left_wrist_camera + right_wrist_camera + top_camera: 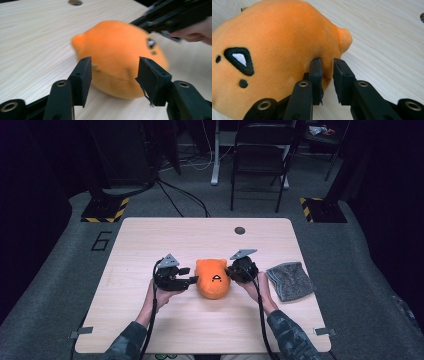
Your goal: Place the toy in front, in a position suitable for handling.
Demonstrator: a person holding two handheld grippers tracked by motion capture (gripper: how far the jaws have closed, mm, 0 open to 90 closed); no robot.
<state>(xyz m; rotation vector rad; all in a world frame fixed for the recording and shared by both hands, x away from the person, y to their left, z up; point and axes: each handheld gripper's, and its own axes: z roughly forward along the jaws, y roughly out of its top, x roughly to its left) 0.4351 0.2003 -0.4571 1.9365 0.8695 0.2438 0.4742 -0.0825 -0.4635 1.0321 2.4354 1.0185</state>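
The high view looks forward and down on the whole tabletop (150, 330) from above the person's side. Each gripper view sits low behind its own black jaws, very near the orange plush toy (212, 279), which all three views share

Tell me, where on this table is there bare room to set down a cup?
The table is bare along its far edge beside the small round hole, and near its front edge between the forearms. The middle is crowded: orange plush toy, both tongs, and the grey cloth at right.
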